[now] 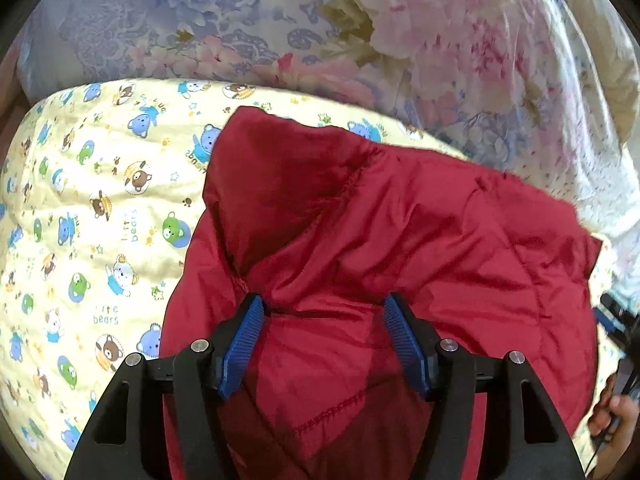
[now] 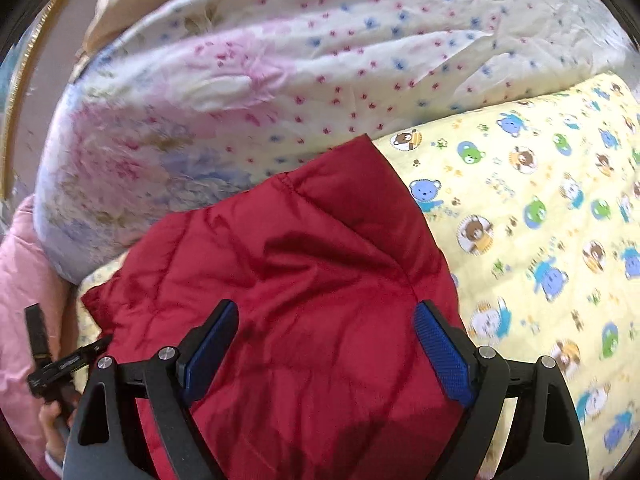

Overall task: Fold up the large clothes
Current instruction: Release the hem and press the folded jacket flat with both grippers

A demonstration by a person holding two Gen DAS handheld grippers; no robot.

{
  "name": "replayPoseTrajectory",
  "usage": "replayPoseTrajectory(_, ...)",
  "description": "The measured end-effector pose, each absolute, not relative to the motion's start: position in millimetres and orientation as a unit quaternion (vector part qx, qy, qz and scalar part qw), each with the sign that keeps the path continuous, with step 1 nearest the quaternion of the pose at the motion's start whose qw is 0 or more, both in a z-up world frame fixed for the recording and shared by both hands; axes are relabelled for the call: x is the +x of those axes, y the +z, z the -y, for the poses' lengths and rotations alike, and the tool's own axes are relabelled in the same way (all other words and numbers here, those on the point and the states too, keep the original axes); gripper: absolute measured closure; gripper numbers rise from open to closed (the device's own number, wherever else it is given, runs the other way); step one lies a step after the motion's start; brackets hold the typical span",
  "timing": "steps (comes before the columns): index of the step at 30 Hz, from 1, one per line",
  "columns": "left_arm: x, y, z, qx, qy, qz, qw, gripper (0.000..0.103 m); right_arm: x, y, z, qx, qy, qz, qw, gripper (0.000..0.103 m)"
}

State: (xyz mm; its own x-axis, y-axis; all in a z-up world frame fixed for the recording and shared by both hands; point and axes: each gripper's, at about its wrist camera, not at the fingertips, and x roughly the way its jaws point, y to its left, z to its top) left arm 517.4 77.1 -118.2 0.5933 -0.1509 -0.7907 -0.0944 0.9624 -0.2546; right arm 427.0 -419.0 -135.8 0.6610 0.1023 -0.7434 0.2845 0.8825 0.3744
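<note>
Red jacket (image 1: 400,240) on quilt (image 1: 100,200) ("little bears" print); both hand-held grippers open, empty.

- I see the red jacket (image 1: 400,240) as quilted cloth with a slight sheen.
- The bear-print quilt (image 1: 100,200) under it looks like matt, soft cotton.
- My left gripper (image 1: 324,312) has ribbed blue pads (image 1: 242,344) on matt black plastic.

left gripper (image 1: 324,312): black frame | blue ribbed fingers (image 1: 242,344) | silver screws
</note>
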Motion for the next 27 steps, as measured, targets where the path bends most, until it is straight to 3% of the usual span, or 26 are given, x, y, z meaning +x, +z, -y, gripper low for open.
replayPoseTrajectory(6,486,-99,-82,-0.145,-0.037,-0.432,0.889,0.036,390,-120,413,0.226,-0.035,-0.404,0.886,0.012)
replayPoseTrajectory(10,451,-85,-91,-0.167,-0.055,-0.411,0.895,0.022,368,-117,412,0.219,-0.035,-0.404,0.887,0.012)
replayPoseTrajectory(27,373,-103,-135,-0.214,-0.058,-0.419,0.881,0.017,320,-126,426,0.247,-0.045,-0.421,0.872,0.012)
